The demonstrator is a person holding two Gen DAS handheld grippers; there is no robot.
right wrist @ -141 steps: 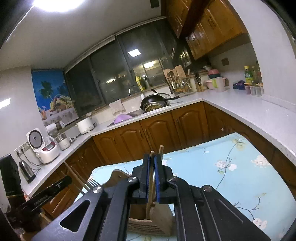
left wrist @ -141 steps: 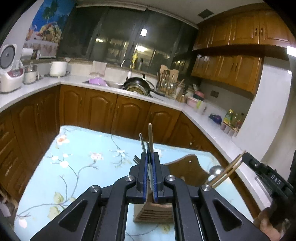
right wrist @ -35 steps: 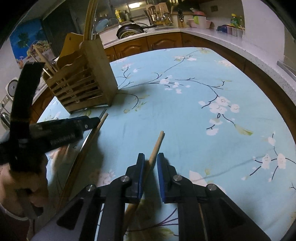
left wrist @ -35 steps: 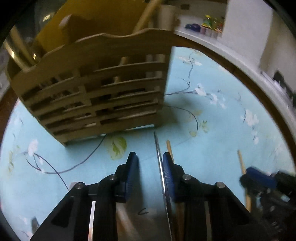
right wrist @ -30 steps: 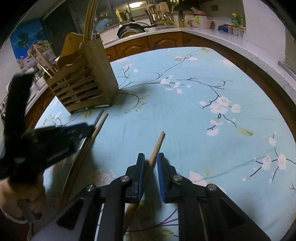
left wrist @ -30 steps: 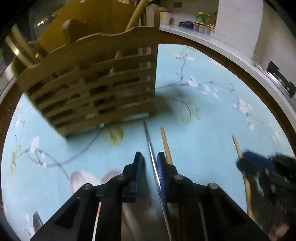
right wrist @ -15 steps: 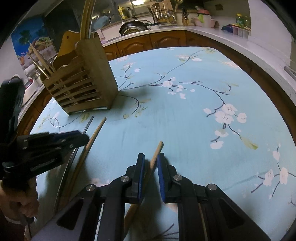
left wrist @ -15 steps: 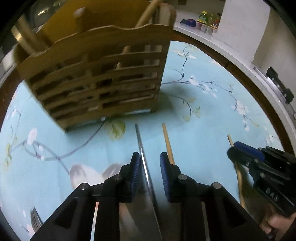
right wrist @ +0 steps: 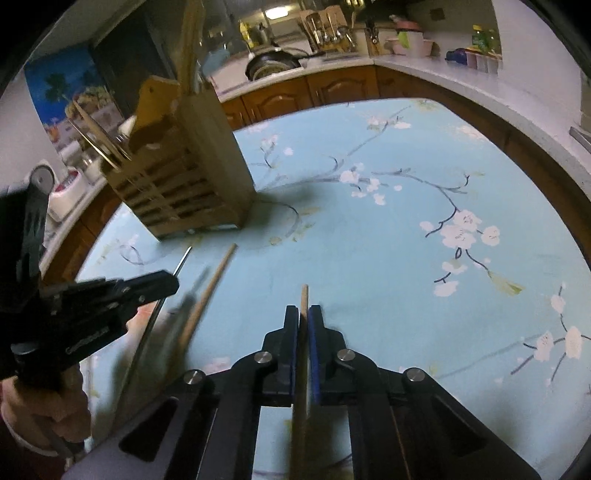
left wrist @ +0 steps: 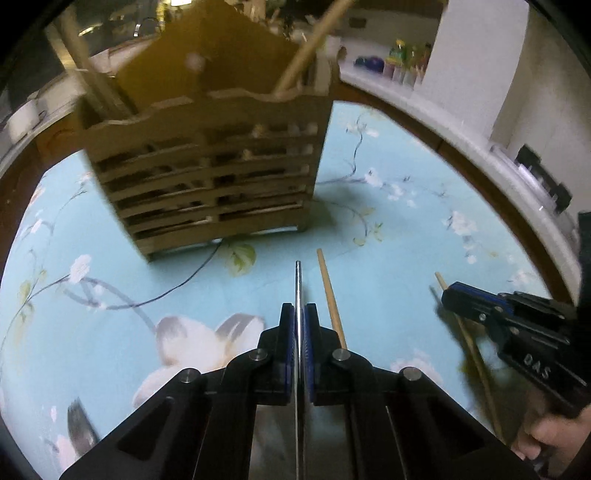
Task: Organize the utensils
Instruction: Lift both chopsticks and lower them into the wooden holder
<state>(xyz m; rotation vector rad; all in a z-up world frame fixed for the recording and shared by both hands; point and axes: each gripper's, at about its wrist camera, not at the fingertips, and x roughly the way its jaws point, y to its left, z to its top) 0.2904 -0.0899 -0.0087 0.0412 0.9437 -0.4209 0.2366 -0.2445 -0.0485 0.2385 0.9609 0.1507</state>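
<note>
Utensils: one metal handle [left wrist: 298, 284] in left tongs [left wrist: 298, 314], two wooden sticks [left wrist: 330, 295].

Light: dim, warm — ceiling lamp [right wrist: 274, 13] glares | Blur: wooden holder [left wrist: 207, 162] smeared | Edges: black fisheye vignette

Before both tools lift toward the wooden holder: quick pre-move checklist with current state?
1. Left tool shut on the metal utensil handle: ok; its jaws have just been closing, and the handle sits between the pads.
2. Right tool shut on the wooden stick: ok; it too has just been closing onto the stick.
3. Loose wooden chopstick beside the left tool is outside the grip: ok, it lies apart on the tablecloth.
4. Wooden holder upright: ok.
5. Free slot in the holder: cannot tell; its top is blurred and already holds utensils.
6. Utensils' far ends behind the tools: cannot tell.
</note>
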